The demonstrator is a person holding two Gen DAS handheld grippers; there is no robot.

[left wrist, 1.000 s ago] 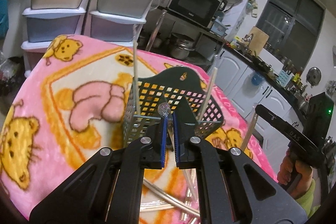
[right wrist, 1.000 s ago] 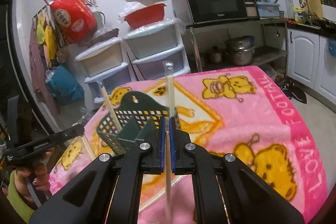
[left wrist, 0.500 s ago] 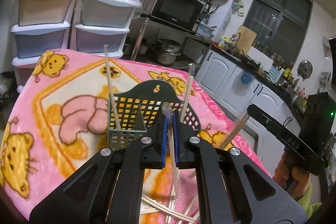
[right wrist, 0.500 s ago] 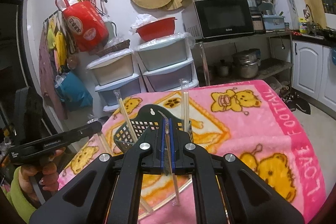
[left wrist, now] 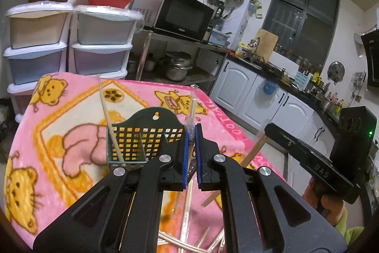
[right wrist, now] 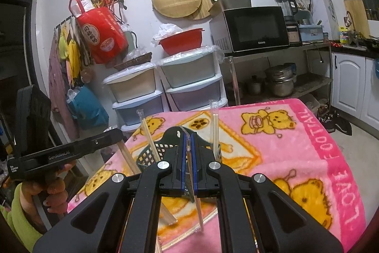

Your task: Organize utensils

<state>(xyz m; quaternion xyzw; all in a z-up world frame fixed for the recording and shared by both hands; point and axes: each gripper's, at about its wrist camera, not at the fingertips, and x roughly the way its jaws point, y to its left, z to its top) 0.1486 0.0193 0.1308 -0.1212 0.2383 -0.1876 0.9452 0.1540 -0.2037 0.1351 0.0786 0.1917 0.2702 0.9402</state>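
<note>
Gripping one wrapped chopstick each, both tools hang above the pink bear-print blanket (right wrist: 272, 141) that covers the surface. Left tool (left wrist: 192, 134): jaws closed on a plastic-sleeved chopstick (left wrist: 189, 125), which rises just past the blue pads (left wrist: 185, 153) and runs down between them toward the loose wrapped chopsticks (left wrist: 187, 227) lying on the blanket directly beneath. Right tool (right wrist: 188, 141): jaws likewise clamped on a sleeved chopstick (right wrist: 197, 208), its lower end pointing down at the blanket on the near side. Green perforated utensil basket (left wrist: 142, 134): stands on the blanket just beyond both tools, its arched back plate on the far side. In the left wrist view it lies ahead and slightly left of the pads, and in the right wrist view it is directly behind them. Two wrapped chopsticks already stand in it, one leaning at its left (right wrist: 148, 132), one upright at its right (right wrist: 215, 127). Each view catches the opposite tool at its edge, held by a hand (right wrist: 55, 186) in a green sleeve.
</note>
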